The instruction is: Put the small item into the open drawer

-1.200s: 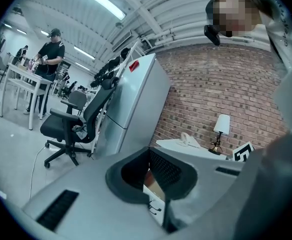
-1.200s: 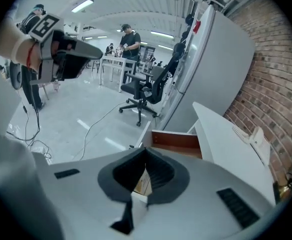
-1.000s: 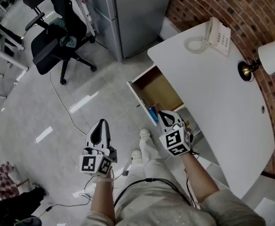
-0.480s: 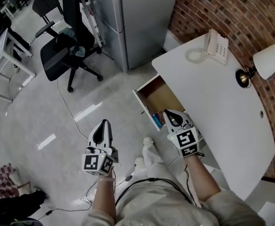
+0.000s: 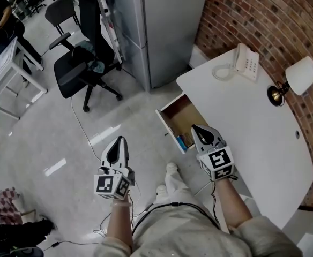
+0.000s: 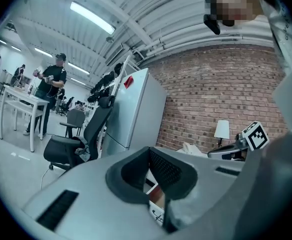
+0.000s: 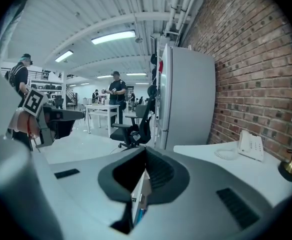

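Left tongs (image 5: 118,140) shut, nothing between the ribbed black pads; same read in the left gripper view (image 6: 148,152), where the pads meet at the tip. Right tongs (image 5: 195,128) also closed and empty, pads together in the right gripper view (image 7: 146,152). Both have smooth grey plastic shells with a marker cube at the back. The left tongs hang over glossy pale floor (image 5: 54,138), well clear of the counter (image 5: 253,122); the right tongs sit over the counter's near edge, just beside the open drawer (image 5: 180,113). The drawer is a shallow box, brown wood inside with a white front panel, pulled out from under the counter toward the floor. The small item (image 5: 181,140) is blue and already lies inside the drawer, at the front corner against the white panel; it's also visible as a blue sliver below the right pads (image 7: 138,215). It's too small to tell its long axis or which way it points. The counter is flat matte white with a rounded corner and carries a white corded phone (image 5: 247,61) and a brass lamp (image 5: 293,78) with a white shade. Red brick wall (image 5: 263,15) behind it, grey metal cabinet (image 5: 162,25) alongside, black mesh office chair (image 5: 81,71) on the floor.
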The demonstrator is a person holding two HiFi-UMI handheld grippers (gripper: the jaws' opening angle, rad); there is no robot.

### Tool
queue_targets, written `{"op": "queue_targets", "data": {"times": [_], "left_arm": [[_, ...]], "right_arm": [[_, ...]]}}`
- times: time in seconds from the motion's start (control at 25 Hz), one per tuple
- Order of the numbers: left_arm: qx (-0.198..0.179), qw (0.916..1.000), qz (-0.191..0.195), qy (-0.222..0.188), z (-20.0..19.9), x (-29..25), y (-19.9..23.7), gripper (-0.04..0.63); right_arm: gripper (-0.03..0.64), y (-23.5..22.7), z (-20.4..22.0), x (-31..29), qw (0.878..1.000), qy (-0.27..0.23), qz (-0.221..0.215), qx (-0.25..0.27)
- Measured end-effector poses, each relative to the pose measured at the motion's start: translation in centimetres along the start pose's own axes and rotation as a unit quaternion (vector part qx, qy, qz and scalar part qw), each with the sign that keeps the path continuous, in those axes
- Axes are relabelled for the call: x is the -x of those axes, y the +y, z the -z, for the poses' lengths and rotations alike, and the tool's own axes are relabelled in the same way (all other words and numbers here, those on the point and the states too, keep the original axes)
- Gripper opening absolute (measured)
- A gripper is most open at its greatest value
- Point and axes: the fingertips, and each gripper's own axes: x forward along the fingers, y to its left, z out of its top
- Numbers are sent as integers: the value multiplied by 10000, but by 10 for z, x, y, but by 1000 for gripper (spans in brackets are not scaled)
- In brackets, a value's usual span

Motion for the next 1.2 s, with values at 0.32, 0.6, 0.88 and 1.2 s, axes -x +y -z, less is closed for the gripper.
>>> {"op": "queue_targets", "data": {"times": [0.32, 0.6, 0.88, 1.2], "left_arm": [[-101, 9999, 34, -116, -22, 3, 0, 5], [-258, 9994, 51, -232, -44, 5, 1, 6], [-417, 9986, -37, -326, -62, 11, 3, 5], [-468, 9978, -98, -464, -77, 17, 3, 5]], "right_arm": [[5, -6, -24, 13, 9994, -305, 60, -166], [5, -9, -42, 23, 9987, -475, 83, -155], [5, -11, -58, 34, 9977, -658, 77, -148], [5, -11, -70, 41, 9963, -841, 35, -172]]}}
